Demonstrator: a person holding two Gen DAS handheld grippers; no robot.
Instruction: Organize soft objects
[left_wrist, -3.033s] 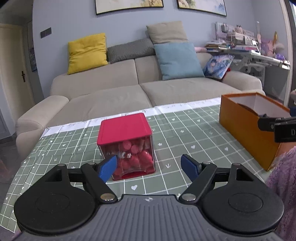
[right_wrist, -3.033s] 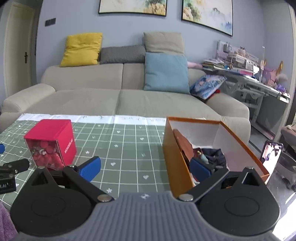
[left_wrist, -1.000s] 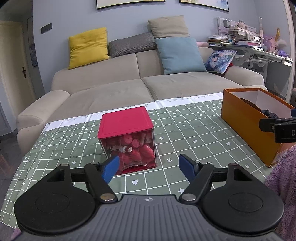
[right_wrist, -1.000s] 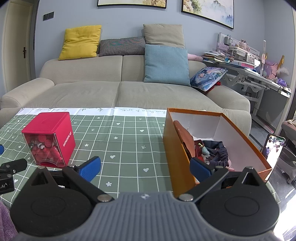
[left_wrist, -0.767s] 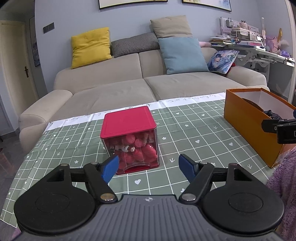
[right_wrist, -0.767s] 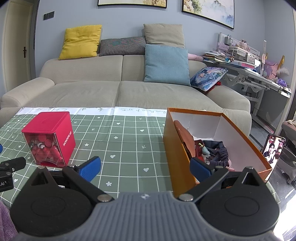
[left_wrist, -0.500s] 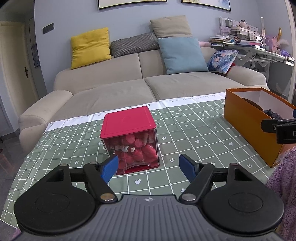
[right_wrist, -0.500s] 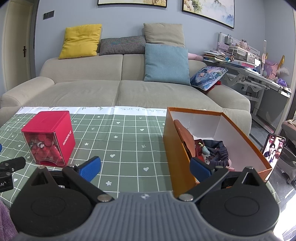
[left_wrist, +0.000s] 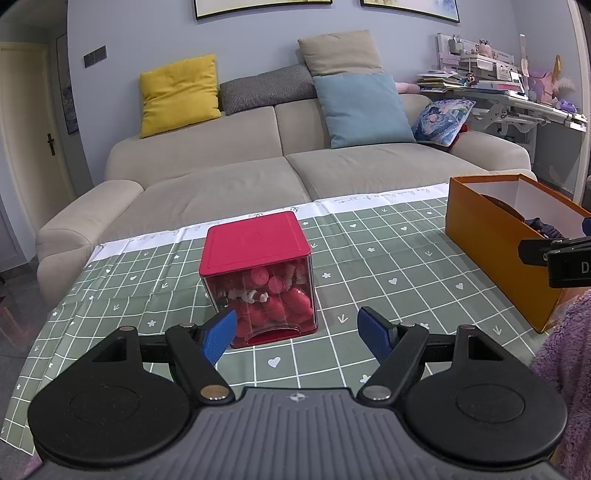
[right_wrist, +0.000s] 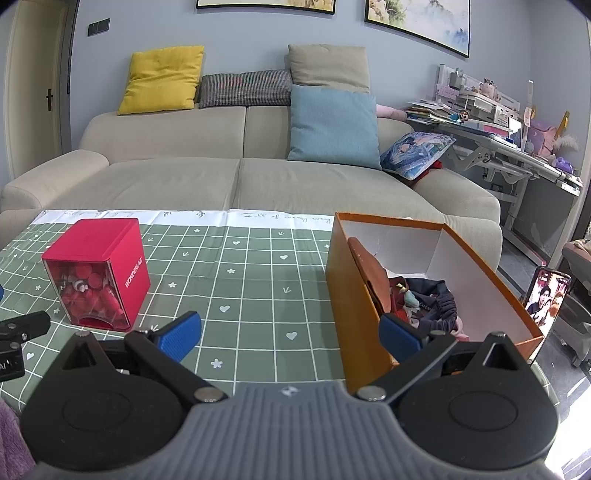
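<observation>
A red-lidded clear cube box (left_wrist: 258, 273) full of red and pink soft pieces stands on the green checked tablecloth (left_wrist: 369, 273). My left gripper (left_wrist: 297, 330) hovers just in front of it, open, nothing between its blue pads. The same box (right_wrist: 96, 271) sits at the left in the right wrist view. An open orange box (right_wrist: 354, 295) holds dark fabric items (right_wrist: 432, 304) and a brown piece. My right gripper (right_wrist: 290, 338) stands open astride the orange box's near left corner, holding nothing.
Behind the table is a beige sofa (left_wrist: 295, 173) with yellow, grey and blue cushions. A cluttered desk (right_wrist: 517, 147) stands at the right. A phone (right_wrist: 546, 295) is propped right of the orange box. A purple fuzzy sleeve (left_wrist: 569, 354) is at the right edge.
Over three seconds both views shifted slightly, the table contents sitting a little lower and nearer. In the last second nothing moved; both grippers stayed open.
</observation>
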